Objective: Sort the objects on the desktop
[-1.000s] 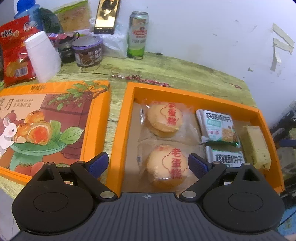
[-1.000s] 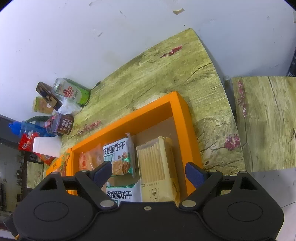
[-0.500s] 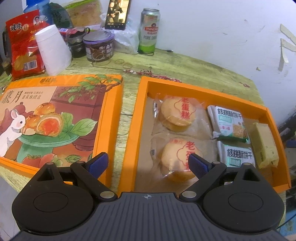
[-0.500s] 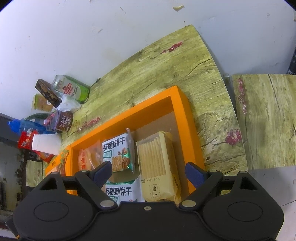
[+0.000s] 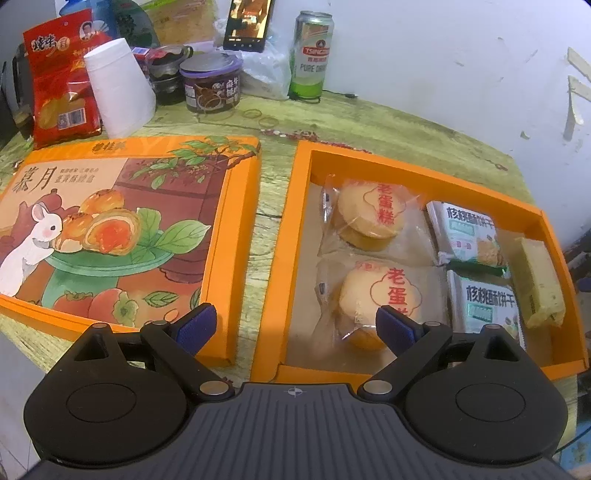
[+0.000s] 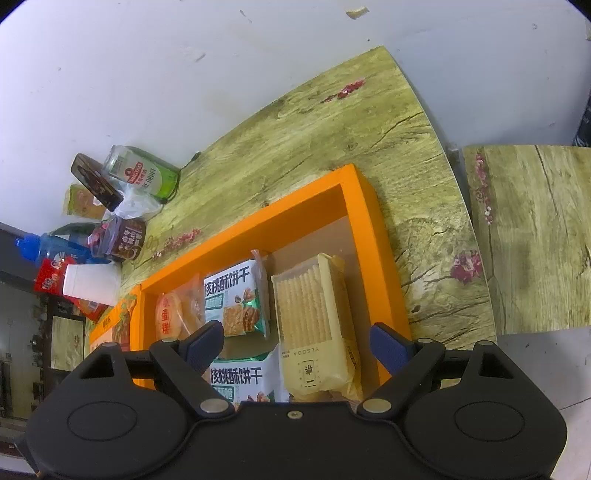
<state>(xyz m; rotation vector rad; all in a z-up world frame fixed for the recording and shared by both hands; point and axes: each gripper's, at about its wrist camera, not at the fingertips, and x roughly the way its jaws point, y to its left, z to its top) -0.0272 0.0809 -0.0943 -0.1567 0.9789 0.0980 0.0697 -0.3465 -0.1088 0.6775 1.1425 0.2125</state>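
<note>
An orange box (image 5: 295,206) (image 6: 373,221) lies open on the green wood-grain table. It holds two wrapped egg cakes (image 5: 369,218) (image 5: 373,299), two walnut biscuit packs (image 5: 467,234) (image 5: 487,306) (image 6: 236,295) and a pale yellow cracker pack (image 5: 539,284) (image 6: 314,317). Its illustrated lid (image 5: 110,229) rests flat to the left. My left gripper (image 5: 295,326) hovers open over the box's near-left edge, holding nothing. My right gripper (image 6: 297,343) hangs open above the cracker pack, also holding nothing.
Along the wall at the back stand a green can (image 5: 312,55), a phone (image 5: 247,22), a dark jar (image 5: 210,85), an upturned white cup (image 5: 118,85) and a red snack bag (image 5: 59,77). A second table (image 6: 532,236) sits to the right across a gap.
The left view has pulled back and shifted left, so more of the lid and the box's near edge shows. The right view has barely changed. Both grippers stay open.
</note>
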